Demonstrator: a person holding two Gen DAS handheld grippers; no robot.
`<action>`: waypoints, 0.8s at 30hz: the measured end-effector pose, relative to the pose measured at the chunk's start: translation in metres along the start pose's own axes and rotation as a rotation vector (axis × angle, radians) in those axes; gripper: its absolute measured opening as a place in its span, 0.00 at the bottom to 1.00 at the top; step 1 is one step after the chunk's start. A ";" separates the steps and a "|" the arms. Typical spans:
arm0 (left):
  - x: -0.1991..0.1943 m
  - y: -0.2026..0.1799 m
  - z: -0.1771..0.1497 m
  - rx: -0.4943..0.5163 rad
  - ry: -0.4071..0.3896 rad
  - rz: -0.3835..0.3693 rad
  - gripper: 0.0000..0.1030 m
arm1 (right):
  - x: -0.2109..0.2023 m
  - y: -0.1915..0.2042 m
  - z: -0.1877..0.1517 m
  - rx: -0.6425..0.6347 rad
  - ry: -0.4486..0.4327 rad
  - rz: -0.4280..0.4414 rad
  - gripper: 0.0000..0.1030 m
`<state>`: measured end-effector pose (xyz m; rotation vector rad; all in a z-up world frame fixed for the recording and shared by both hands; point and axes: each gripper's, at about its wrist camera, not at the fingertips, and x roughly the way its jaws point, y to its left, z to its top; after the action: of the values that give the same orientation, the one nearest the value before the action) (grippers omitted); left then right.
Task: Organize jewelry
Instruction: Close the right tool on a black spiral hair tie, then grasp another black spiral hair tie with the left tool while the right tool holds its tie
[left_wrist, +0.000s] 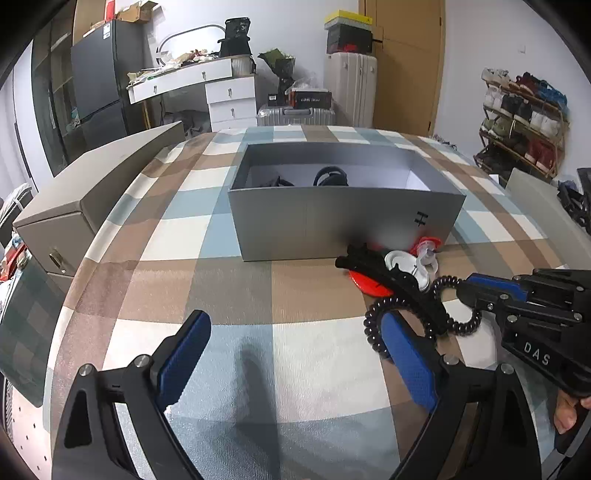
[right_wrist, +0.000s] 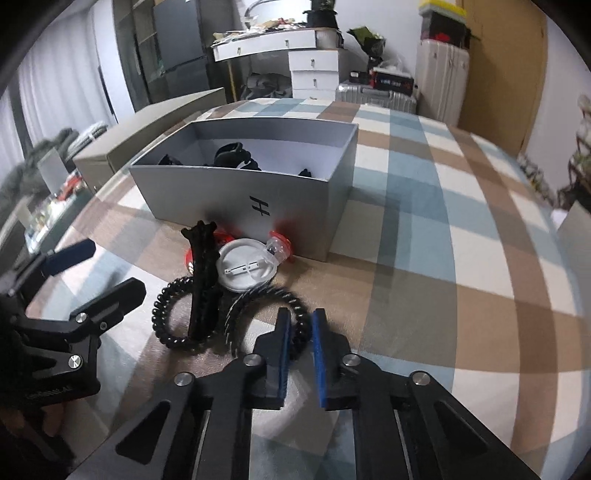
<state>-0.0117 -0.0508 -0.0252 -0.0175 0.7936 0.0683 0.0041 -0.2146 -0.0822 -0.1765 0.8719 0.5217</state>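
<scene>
Two hand-held grippers at work: one idle, one gripping, beside the grey box (right_wrist: 236, 199) on the checked surface (right_wrist: 424, 229).
Step in hand: picking up a black spiral hair tie (right_wrist: 295, 310) from the small heap at the foot of the grey box, as it appears.
Right hand-held gripper (right_wrist: 300, 325): jaws drawn nearly together on the near side of that coil, its blue pads pinching the strand; the left wrist view shows the same grip.
Left hand-held gripper (left_wrist: 291, 343): jaws spread wide, nothing between them, hanging over bare cloth on the near side of the box.
Heap in front of the box: a second spiral hair tie (right_wrist: 173, 314), a black hair claw (right_wrist: 201, 280) lying across it, a white pin badge (right_wrist: 245, 269) face down, and red pieces (right_wrist: 279, 245) against the box wall.
Inside the box: several dark accessories already lie on its floor.
Next move, by judgement: lift the coil clear without dragging the claw, carry it over the near wall and release inside.
</scene>
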 end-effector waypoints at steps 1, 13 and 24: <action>0.001 -0.001 0.000 0.005 0.005 0.002 0.88 | 0.000 0.002 0.000 -0.015 -0.001 -0.010 0.08; 0.002 -0.005 -0.001 0.029 0.023 0.007 0.88 | -0.034 -0.028 0.009 0.102 -0.135 0.124 0.08; 0.007 -0.038 0.003 0.170 0.052 0.032 0.88 | -0.052 -0.038 0.011 0.161 -0.203 0.165 0.08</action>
<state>-0.0022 -0.0878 -0.0289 0.1554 0.8494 0.0309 0.0030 -0.2625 -0.0374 0.0952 0.7298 0.6093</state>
